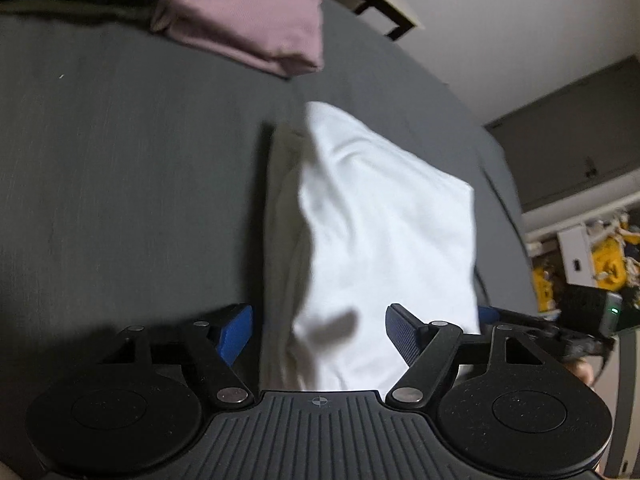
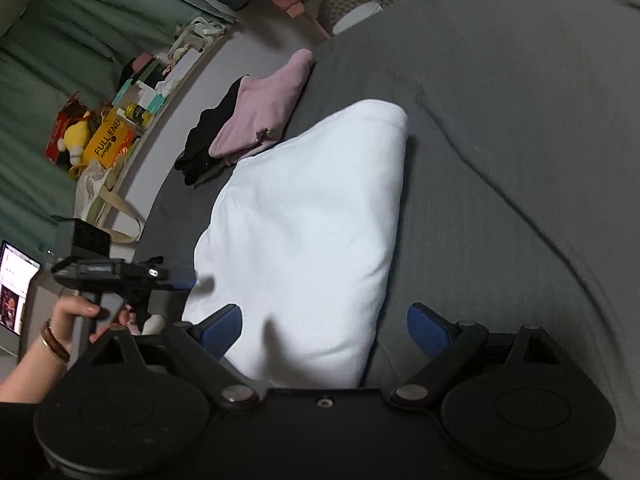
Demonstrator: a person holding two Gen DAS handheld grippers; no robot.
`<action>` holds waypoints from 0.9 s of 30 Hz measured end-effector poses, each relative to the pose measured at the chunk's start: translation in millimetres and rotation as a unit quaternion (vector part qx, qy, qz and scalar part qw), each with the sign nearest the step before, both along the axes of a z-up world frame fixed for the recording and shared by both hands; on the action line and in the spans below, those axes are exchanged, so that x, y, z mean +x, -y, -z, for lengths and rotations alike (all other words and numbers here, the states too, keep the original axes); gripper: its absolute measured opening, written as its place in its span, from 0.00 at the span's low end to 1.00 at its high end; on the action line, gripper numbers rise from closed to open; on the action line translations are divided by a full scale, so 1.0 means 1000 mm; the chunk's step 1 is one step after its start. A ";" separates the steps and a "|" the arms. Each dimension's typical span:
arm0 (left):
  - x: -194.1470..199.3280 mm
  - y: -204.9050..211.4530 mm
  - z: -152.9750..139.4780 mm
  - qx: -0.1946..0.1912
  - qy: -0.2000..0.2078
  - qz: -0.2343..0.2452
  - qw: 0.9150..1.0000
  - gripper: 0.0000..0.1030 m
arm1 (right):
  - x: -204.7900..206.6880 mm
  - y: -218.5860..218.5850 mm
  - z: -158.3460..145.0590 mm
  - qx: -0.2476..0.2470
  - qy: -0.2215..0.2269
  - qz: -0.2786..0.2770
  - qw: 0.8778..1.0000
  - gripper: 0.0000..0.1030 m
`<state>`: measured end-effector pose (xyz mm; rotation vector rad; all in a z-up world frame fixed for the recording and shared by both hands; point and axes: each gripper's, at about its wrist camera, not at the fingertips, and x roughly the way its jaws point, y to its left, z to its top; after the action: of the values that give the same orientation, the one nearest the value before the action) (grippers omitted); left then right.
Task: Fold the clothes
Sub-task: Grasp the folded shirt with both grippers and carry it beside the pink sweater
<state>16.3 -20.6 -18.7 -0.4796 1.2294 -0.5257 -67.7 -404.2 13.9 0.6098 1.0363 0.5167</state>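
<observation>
A folded white garment (image 1: 384,216) (image 2: 304,224) lies on the grey bed cover (image 1: 120,160) (image 2: 520,160). My left gripper (image 1: 320,332) is open, its blue pads either side of the garment's near end, not closed on it. My right gripper (image 2: 326,330) is also open, straddling the near edge of the white garment. In the right wrist view the left gripper (image 2: 182,280) shows at the garment's left edge, held by a hand (image 2: 76,316). In the left wrist view the right gripper's (image 1: 492,314) blue tip shows at the garment's right edge.
A folded pink garment (image 1: 248,20) (image 2: 260,108) rests at the far side, on a black garment (image 2: 208,140). Beyond the bed edge are a cluttered shelf with a yellow box (image 2: 108,140), a tote bag (image 2: 100,196), green curtains (image 2: 60,40) and a lit screen (image 2: 14,284).
</observation>
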 end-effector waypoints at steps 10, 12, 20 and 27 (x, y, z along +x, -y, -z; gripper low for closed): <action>0.001 0.011 0.004 -0.038 -0.017 -0.017 0.999 0.99 | 0.019 -0.003 0.016 0.089 -0.026 0.018 0.996 0.99; 0.004 0.008 0.009 -0.086 -0.039 -0.017 0.995 0.99 | 0.020 -0.002 0.017 0.097 -0.027 0.022 0.995 0.99; 0.005 0.024 0.017 -0.107 -0.047 -0.016 0.993 0.99 | 0.021 -0.003 0.017 0.103 -0.025 0.031 0.994 0.99; 0.011 0.025 0.020 -0.142 -0.032 -0.039 0.989 0.99 | 0.028 0.000 0.018 0.113 -0.009 0.063 0.992 0.94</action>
<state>26.9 -45.3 -38.9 -0.7884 1.1957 -0.6260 -40.1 -403.9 -4.2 0.8766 0.9554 0.5218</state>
